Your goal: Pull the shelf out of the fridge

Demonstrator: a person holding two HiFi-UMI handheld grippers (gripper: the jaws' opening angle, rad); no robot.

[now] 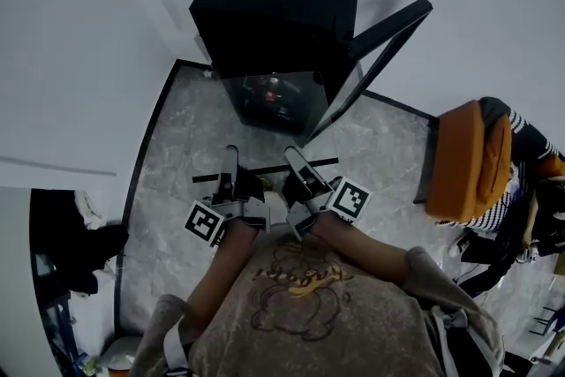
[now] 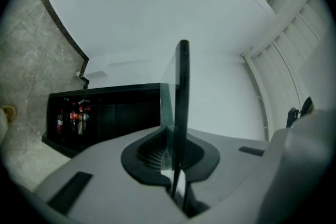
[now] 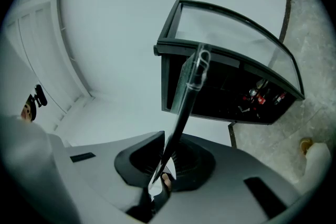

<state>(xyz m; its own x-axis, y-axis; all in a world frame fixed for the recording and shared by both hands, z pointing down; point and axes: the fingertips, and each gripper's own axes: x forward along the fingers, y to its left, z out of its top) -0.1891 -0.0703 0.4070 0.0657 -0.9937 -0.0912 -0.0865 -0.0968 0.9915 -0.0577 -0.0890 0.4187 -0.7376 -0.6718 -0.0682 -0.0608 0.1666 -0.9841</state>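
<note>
Your left gripper is clamped on the left part of the glass shelf, and your right gripper is clamped further right on it. The shelf hangs between them, fully out of the black fridge, whose door stands open. Bottles show inside.

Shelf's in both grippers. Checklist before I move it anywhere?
1. Left gripper clamped on the shelf edge: ok.
2. Right gripper clamped on the opposite edge: ok.
3. Shelf fully out of the fridge: ok.
4. Fridge door open, away from the shelf: ok.
5. Bottles inside the fridge undisturbed: cannot tell.
</note>
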